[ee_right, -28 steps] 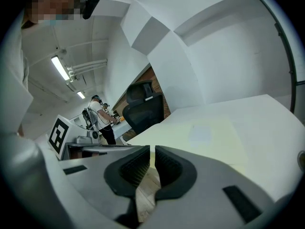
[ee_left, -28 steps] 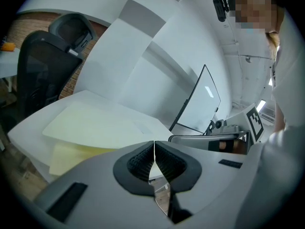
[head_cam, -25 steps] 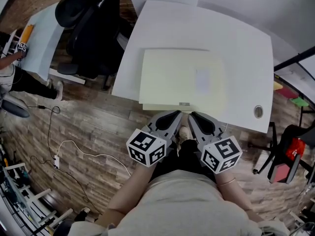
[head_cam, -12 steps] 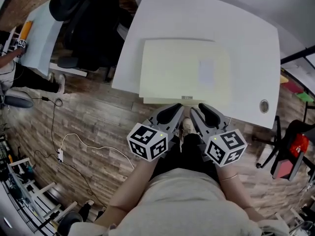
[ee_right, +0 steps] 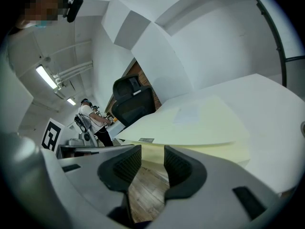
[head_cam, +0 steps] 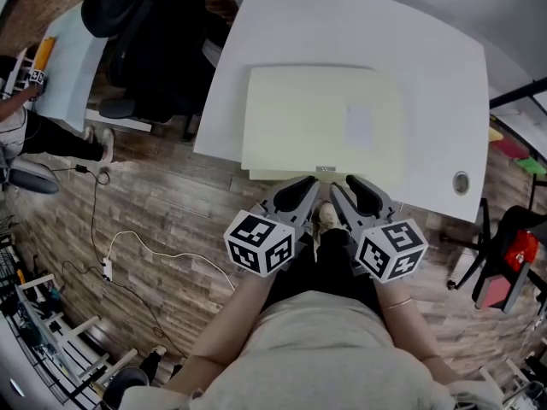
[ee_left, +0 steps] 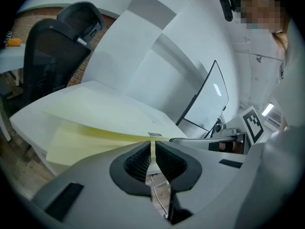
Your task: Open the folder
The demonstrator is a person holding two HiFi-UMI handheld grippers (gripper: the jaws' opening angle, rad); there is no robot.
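Observation:
A pale yellow folder [head_cam: 316, 118] lies shut on the white table [head_cam: 427, 75], its near edge with a small metal tag [head_cam: 325, 170] overhanging the table's front. My left gripper [head_cam: 303, 191] hovers just short of that edge, and its jaws stand almost together with only a thin slit between them [ee_left: 152, 149]; nothing shows gripped there. My right gripper [head_cam: 349, 188] is beside it, open; its jaws [ee_right: 152, 159] have just been opening and only floor shows between them. The folder [ee_right: 200, 120] lies slightly above and beyond both grippers.
A black office chair [head_cam: 154, 49] stands at the table's left, with a second table [head_cam: 73, 58] and a person [head_cam: 13, 109] beyond it. A round cable hole [head_cam: 461, 180] sits in the table's right front corner. A cable [head_cam: 128, 263] lies on the wood floor.
Both grippers have edged closer to the folder's near edge. The right gripper's jaws have parted.

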